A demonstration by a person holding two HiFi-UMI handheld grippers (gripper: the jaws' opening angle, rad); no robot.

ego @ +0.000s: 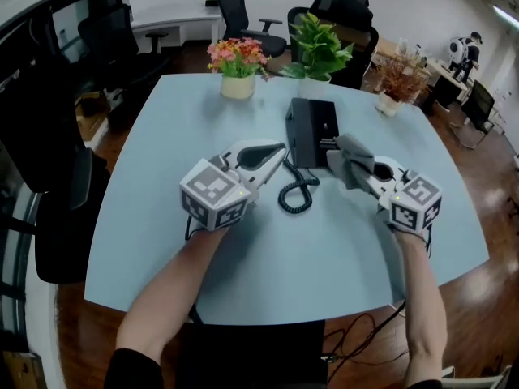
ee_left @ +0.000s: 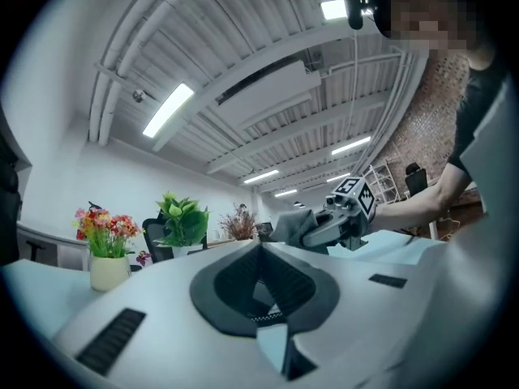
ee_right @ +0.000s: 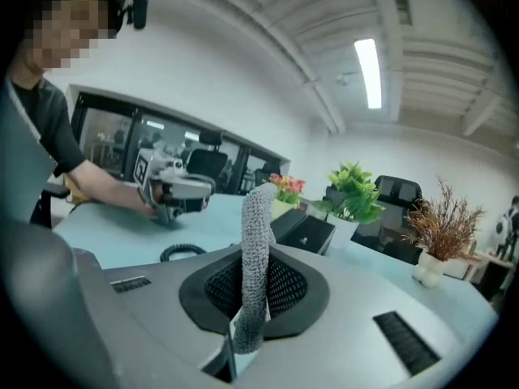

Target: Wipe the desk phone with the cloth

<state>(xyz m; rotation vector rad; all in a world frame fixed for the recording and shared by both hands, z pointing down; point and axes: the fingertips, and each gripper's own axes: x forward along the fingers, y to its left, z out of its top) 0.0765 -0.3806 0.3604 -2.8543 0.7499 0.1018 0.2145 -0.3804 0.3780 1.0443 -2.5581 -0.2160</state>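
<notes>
The desk phone [ego: 312,128] sits toward the far edge of the surface [ego: 154,185], about midway along it. The right tool [ego: 362,171] is clenched on the grey cloth [ego: 349,159] at the phone's right side; whether they touch is unclear. The left tool [ego: 274,154] is pinched together on nothing, just left of the phone. Wiping seems barely started, with most of the phone still to do.

- I'm in an office: black swivel chairs [ego: 240,10] stand beyond the far side of my pale blue table [ego: 154,209].
- A desk phone [ego: 311,130] sits on the table, and strip lights [ee_left: 169,109] run above it.
</notes>
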